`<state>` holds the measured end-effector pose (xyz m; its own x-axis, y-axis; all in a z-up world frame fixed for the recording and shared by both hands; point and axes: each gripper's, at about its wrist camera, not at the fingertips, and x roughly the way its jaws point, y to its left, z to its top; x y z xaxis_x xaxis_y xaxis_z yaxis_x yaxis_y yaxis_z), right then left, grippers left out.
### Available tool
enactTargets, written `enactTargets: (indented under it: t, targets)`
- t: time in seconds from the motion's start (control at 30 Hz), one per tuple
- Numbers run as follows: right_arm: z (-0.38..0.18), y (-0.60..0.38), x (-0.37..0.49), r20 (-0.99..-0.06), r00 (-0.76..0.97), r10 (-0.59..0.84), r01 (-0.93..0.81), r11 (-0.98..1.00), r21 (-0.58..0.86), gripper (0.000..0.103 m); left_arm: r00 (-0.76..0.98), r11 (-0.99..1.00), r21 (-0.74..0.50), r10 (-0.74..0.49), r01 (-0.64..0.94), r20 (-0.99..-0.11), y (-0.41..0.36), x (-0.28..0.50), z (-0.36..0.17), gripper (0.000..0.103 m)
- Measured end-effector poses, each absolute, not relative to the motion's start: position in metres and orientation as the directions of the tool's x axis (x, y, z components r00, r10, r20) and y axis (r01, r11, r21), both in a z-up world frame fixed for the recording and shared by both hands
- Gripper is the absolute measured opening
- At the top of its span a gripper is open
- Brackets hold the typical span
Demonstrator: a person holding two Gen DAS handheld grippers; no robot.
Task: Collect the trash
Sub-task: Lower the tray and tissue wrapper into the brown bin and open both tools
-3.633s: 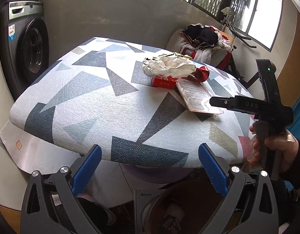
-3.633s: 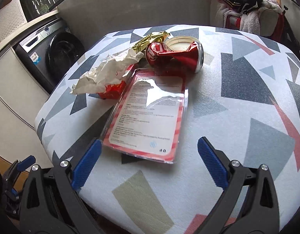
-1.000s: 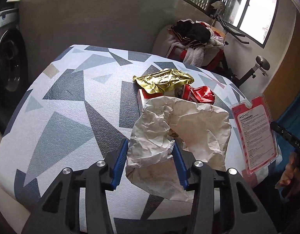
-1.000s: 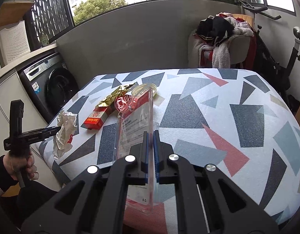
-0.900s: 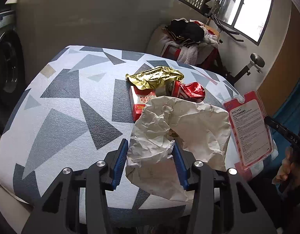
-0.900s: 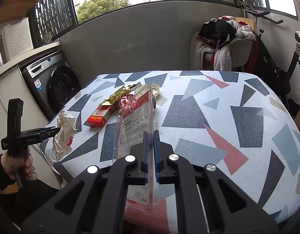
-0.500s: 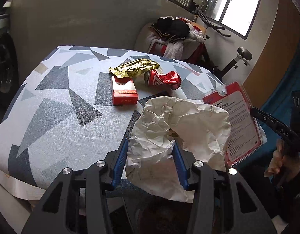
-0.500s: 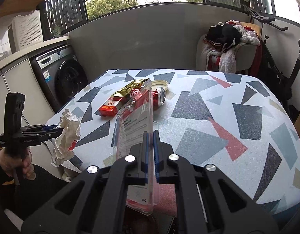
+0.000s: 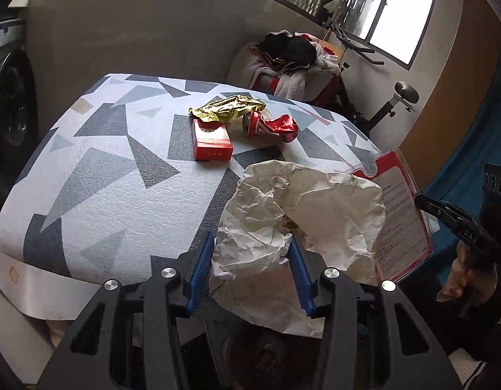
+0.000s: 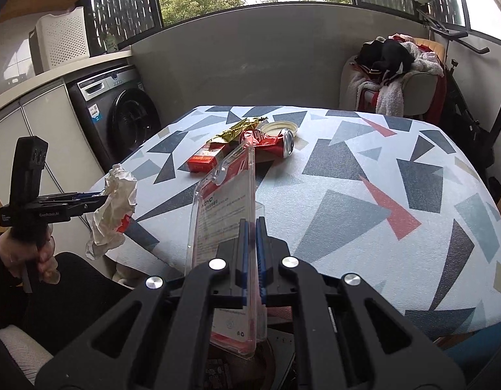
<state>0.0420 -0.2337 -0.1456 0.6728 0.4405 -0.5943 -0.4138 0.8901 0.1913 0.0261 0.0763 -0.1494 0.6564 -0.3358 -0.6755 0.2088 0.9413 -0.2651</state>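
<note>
Left gripper (image 9: 252, 266): pinches crumpled paper (image 9: 302, 214) off the table's (image 9: 104, 175) near edge, above a dark bin, likely for dropping; right gripper (image 10: 249, 253): pressed together on clear blister pack (image 10: 226, 208), likewise; red box (image 9: 212, 143), crushed can (image 9: 271, 126), gold wrapper (image 9: 229, 110) remain mid-table

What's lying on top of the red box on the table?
The gold foil wrapper overlaps the far end of the red box; that end is hidden. The crushed can lies beside it.

We see a white counter (image 9: 97, 175) patterned with grey, navy and red triangles. On it lie a red box (image 9: 211, 143), a gold wrapper (image 9: 227, 110) and a red can (image 9: 270, 126).
</note>
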Motion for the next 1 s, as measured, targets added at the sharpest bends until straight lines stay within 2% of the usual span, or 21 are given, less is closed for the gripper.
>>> enactTargets:
  t: [0.47, 0.77, 0.8, 0.9, 0.97, 1.0]
  targets:
    - [-0.168, -0.224, 0.026, -0.613, 0.628, 0.480, -0.457, 0.865, 0.209, 0.009, 0.688, 0.945, -0.270, -0.321, 0.186, -0.650, 0.080, 0.002, -0.145, 0.045]
    - [-0.187, -0.202, 0.020, -0.675, 0.555, 0.486, -0.518, 0.837, 0.177, 0.011, 0.704, 0.946, -0.272, -0.316, 0.179, -0.636, 0.076, -0.009, -0.146, 0.045]
    - [-0.190, -0.201, 0.019, -0.683, 0.544, 0.487, -0.519, 0.835, 0.182, 0.013, 0.703, 0.945, -0.276, -0.318, 0.177, -0.636, 0.076, -0.010, -0.147, 0.045]
    - [-0.195, -0.197, 0.018, -0.690, 0.537, 0.486, -0.523, 0.833, 0.180, 0.032, 0.700, 0.943, -0.283, -0.320, 0.173, -0.638, 0.077, -0.010, -0.149, 0.045]
    - [-0.196, -0.197, 0.018, -0.689, 0.544, 0.480, -0.519, 0.837, 0.173, 0.040, 0.703, 0.944, -0.279, -0.319, 0.175, -0.636, 0.077, -0.011, -0.149, 0.045]
    - [-0.196, -0.198, 0.018, -0.685, 0.552, 0.476, -0.513, 0.841, 0.171, 0.050, 0.701, 0.944, -0.280, -0.320, 0.177, -0.637, 0.077, -0.010, -0.149, 0.045]
